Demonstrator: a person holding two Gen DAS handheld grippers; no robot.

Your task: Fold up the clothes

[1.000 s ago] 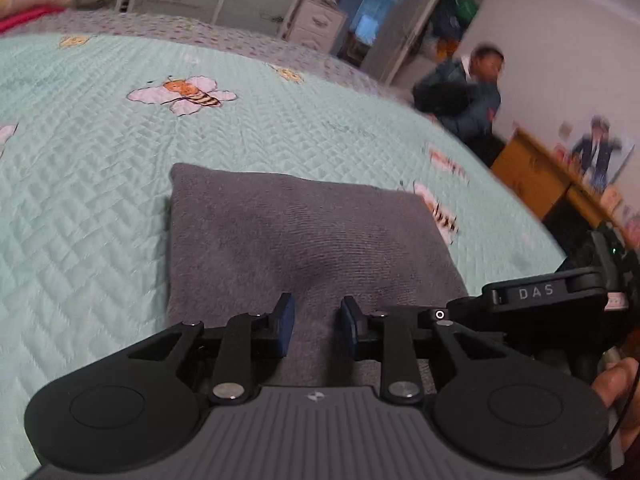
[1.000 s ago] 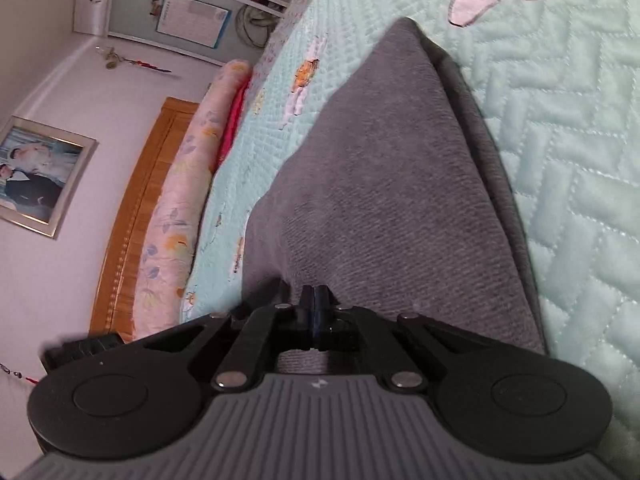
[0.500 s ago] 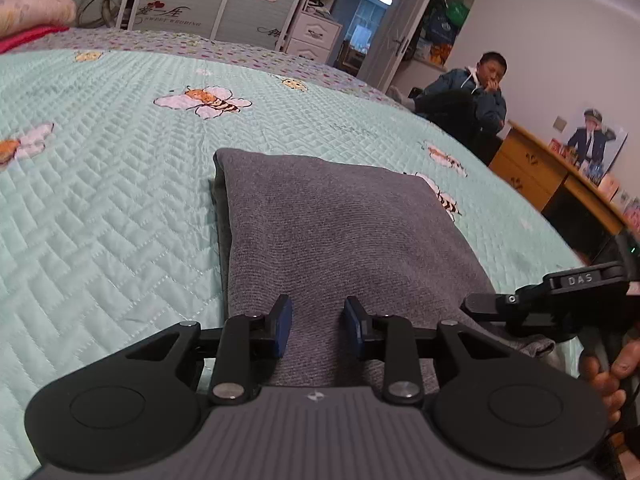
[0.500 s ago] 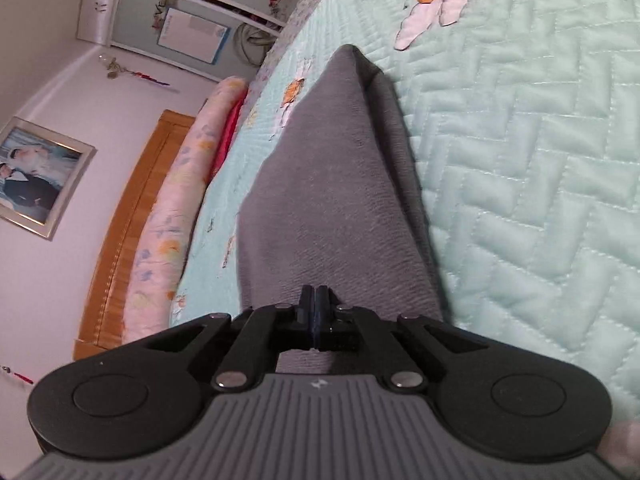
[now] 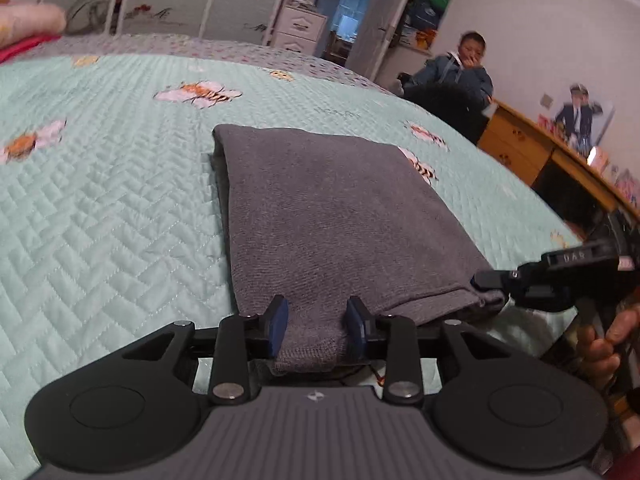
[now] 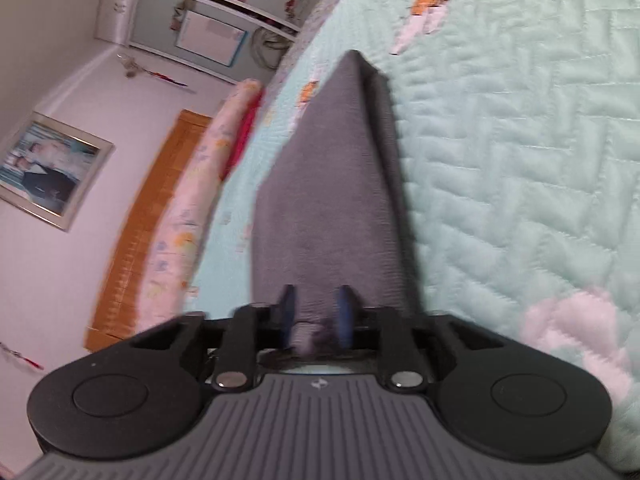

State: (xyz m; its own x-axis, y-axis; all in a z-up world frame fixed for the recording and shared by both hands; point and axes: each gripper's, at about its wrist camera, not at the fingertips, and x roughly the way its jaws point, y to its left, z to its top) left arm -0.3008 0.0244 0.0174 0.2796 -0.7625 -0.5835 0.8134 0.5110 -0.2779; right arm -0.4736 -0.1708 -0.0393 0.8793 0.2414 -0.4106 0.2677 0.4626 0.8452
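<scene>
A folded grey garment lies flat on the mint quilted bedspread; in the right wrist view it runs away from the camera. My left gripper is open, its blue pads on either side of the garment's near edge. My right gripper is open at the garment's near right corner; it also shows in the left wrist view, beside that corner. The right wrist view is blurred.
The bedspread has bee prints. A child sits past the far bed edge, by a wooden desk. A rolled floral pillow and wooden headboard lie along the bed's head end.
My right gripper was shut on the garment's corner and has opened, letting it go. Both grippers have drawn back toward the garment's near edge, and the garment has settled flat.
</scene>
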